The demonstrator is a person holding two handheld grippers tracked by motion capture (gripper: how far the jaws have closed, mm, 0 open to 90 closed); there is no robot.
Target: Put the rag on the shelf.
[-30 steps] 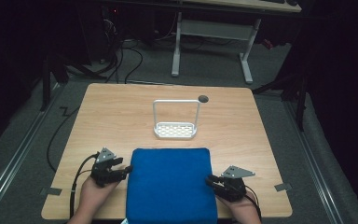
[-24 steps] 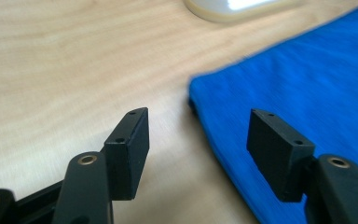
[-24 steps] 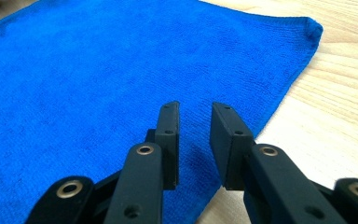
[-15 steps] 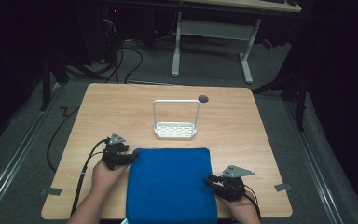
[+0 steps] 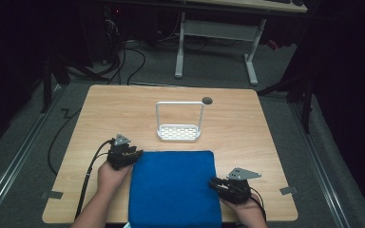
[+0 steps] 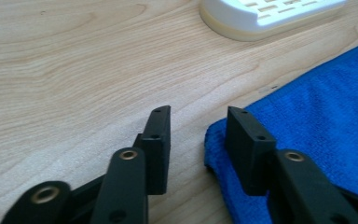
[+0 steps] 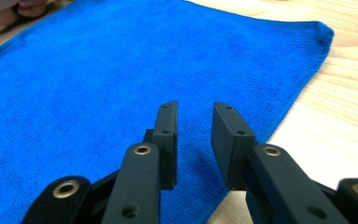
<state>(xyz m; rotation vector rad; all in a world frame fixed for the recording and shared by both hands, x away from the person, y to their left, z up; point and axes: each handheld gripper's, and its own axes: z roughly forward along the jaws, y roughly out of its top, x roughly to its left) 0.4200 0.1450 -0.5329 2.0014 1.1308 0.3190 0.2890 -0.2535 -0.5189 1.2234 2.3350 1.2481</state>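
We see a blue towel (image 5: 172,187) lying flat at the near edge of the wooden table (image 5: 100,109), with a white rack (image 5: 179,123) standing just beyond it. The left gripper (image 5: 134,155) sits at the towel's far-left corner, jaws parted, one on bare wood and one over the cloth's edge. The right gripper (image 5: 215,184) rests at the towel's right edge, jaws apart with a narrow gap above the cloth, gripping nothing.
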